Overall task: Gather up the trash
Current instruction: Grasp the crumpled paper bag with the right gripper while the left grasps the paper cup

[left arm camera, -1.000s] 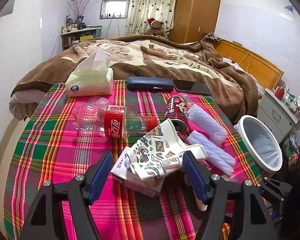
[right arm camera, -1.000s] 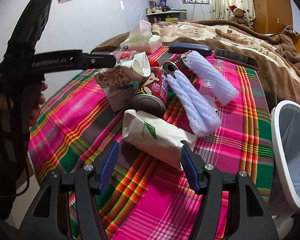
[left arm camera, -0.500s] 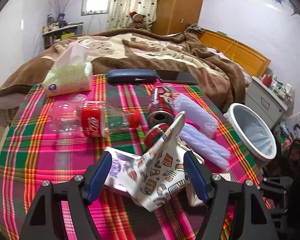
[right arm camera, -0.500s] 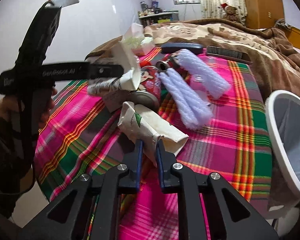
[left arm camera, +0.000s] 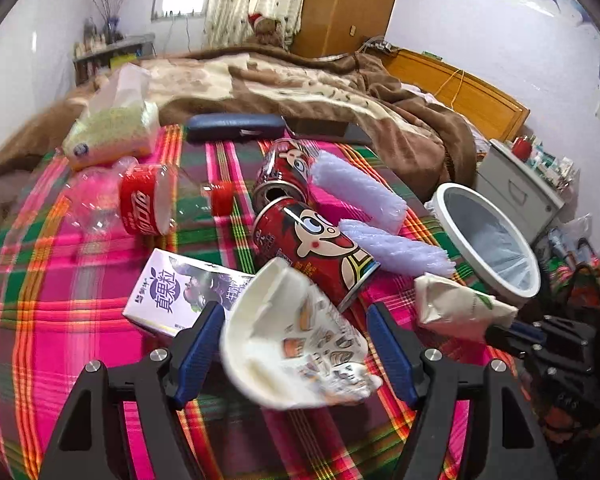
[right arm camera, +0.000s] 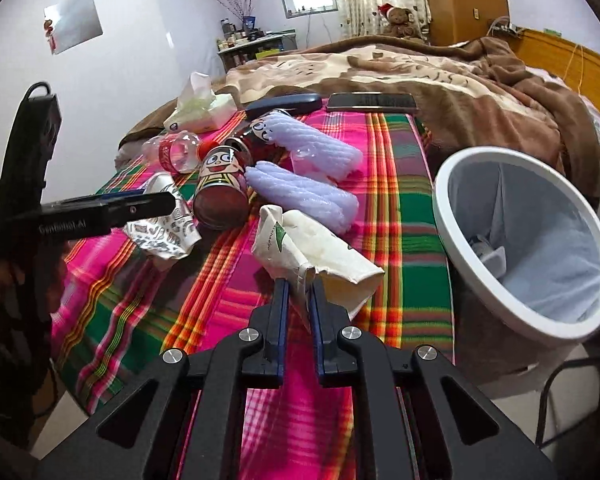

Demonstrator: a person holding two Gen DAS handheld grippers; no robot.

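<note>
My left gripper holds a crumpled patterned paper cup between its blue pads, lifted above the plaid table; it also shows in the right wrist view. My right gripper is shut on a crumpled cream paper bag, seen in the left wrist view too. A white trash bin with a liner stands off the table's right edge. On the table lie two red cartoon cans, a Coca-Cola bottle, a purple-white milk carton and lilac foam rolls.
A tissue pack, a dark blue case and a phone lie at the table's far edge. Behind is a bed with a brown blanket. A grey nightstand stands beyond the bin.
My left gripper lifted the paper cup off the pile, uncovering the milk carton. My right gripper closed on the cream bag and raised it toward the bin side.
</note>
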